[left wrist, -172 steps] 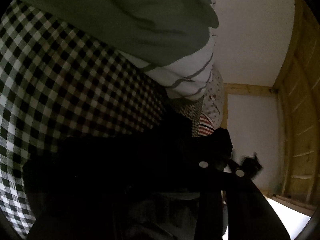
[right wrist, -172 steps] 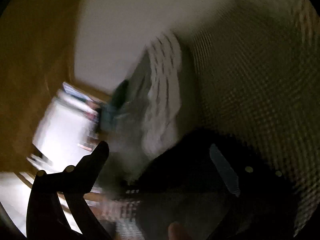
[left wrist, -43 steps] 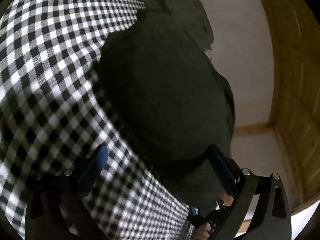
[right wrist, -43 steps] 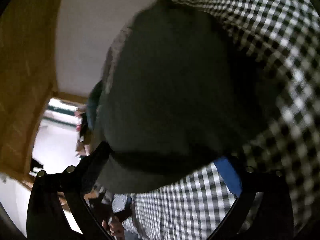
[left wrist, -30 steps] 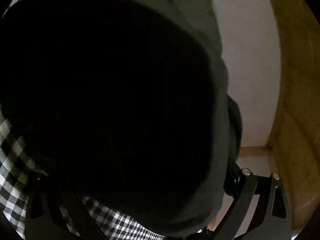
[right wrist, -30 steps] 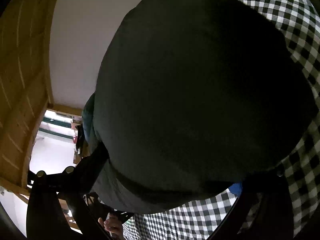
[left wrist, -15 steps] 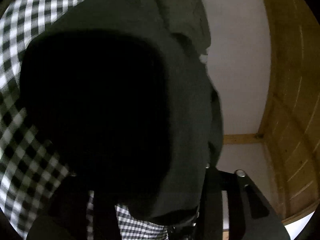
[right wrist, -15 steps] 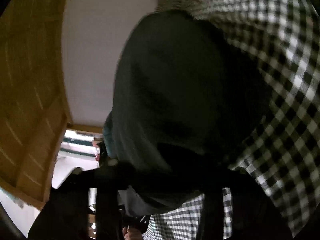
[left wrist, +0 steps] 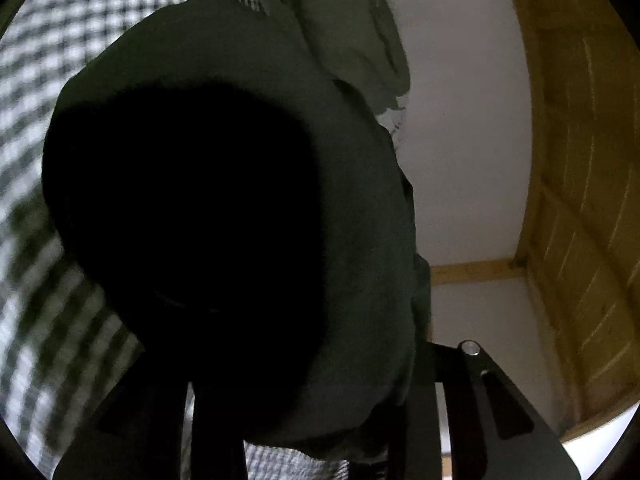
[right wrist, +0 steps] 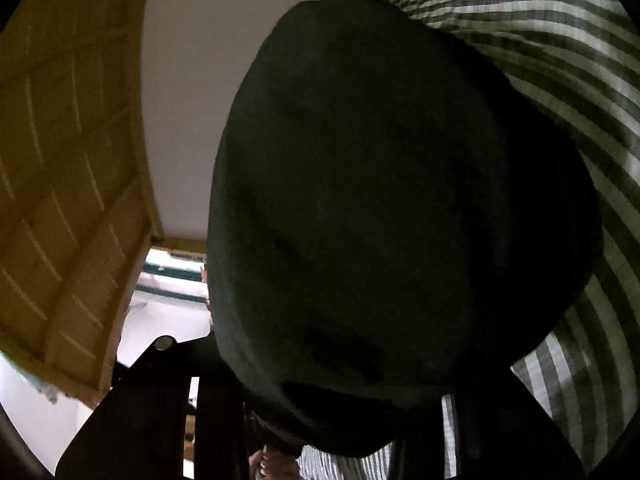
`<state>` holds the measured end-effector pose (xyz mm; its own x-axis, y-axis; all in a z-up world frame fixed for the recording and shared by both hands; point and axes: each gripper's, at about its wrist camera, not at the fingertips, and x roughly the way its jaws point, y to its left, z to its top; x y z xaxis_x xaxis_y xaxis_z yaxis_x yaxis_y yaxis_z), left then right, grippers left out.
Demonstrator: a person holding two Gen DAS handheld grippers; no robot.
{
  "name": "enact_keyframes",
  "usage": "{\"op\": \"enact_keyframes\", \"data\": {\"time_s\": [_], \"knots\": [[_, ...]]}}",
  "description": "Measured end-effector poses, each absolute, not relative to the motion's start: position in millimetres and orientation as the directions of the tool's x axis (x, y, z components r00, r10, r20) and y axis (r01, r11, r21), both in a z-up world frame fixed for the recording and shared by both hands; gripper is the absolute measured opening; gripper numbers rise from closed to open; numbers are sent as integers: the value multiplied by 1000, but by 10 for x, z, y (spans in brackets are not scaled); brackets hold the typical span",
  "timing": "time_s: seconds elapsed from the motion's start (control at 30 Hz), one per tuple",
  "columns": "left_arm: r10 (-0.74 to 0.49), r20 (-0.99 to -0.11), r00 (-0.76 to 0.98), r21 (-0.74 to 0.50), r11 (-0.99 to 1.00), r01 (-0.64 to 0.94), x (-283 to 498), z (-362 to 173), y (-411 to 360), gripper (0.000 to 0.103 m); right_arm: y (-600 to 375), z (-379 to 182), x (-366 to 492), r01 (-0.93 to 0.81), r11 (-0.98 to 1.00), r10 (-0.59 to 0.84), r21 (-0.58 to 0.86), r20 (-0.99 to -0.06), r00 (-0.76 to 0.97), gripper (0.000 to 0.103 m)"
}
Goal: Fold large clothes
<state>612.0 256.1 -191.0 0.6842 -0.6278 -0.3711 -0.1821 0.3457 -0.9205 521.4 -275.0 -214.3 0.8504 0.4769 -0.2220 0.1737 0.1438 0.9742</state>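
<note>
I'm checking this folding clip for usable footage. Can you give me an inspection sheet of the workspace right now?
Surface: checked cloth, blurred.
Job's things: dark garment bunched close to both cameras.
Clutter: pale clothes heaped behind.
Grippers: left gripper and right gripper have just been closing, garment between the fingers; grip itself hidden.
Cables: nothing seen.
Surroundings: white wall, wooden panelling.

Checked cloth (left wrist: 48, 92), wooden panelling (left wrist: 580, 184), white wall (right wrist: 188, 80)
</note>
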Motion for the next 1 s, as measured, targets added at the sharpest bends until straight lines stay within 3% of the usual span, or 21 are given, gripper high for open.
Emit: {"op": "enact_keyframes", "data": {"time_s": [0.1, 0.23, 0.43, 0.63, 0.9, 1.0], "knots": [[-650, -370, 664, -926, 314, -208, 6015, -2190, 2701, 30, -2745, -2518, 5137, 199, 51, 475, 979, -199, 857, 33], [-632, -385, 673, -914, 360, -185, 6106, -2003, 2755, 28, -2735, -2236, 5173, 194, 87, 459, 977, -212, 863, 31], [-631, -286, 721, -919, 394, -20, 6159, -1158, 2940, 28, -2707, -1271, 5579, 36, 196, 482, 980, -128, 867, 30], [-613, -171, 771, -888, 435, 149, 6681, -132, 3261, 28, -2429, -188, 6510, -129, 278, 537, 952, -43, 842, 30], [-493, -73, 867, -753, 597, 276, 7786, 1300, 3271, 29, -1558, 1136, 8536, -369, 374, 632, 851, 57, 773, 30], [-423, -30, 906, -729, 629, 270, 8305, 1445, 3589, 29, -1153, 1244, 9250, -441, 390, 663, 809, 85, 743, 30]]}}
